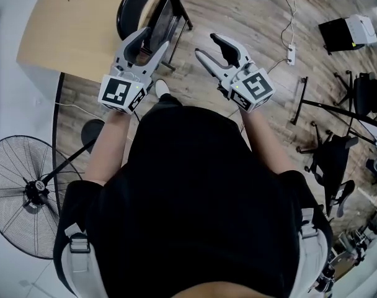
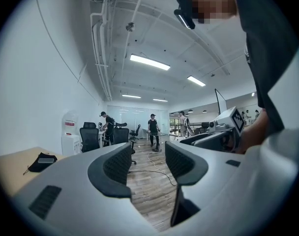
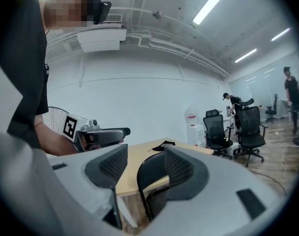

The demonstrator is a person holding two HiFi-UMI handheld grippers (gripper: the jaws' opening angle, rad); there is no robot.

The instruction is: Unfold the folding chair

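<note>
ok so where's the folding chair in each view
head view: folding chair at top centre, beside the wooden table.
left gripper view: not in it; only the wooden table shows, at lower left.
right gripper view: folding chair low centre, seen through the gap between the jaws, with the wooden table behind it.
shared landmark: the wooden table, in all three views.

I see the black folding chair (image 1: 164, 14) folded flat, standing upright at upper centre-left, against the wooden table (image 1: 64, 30).
</note>
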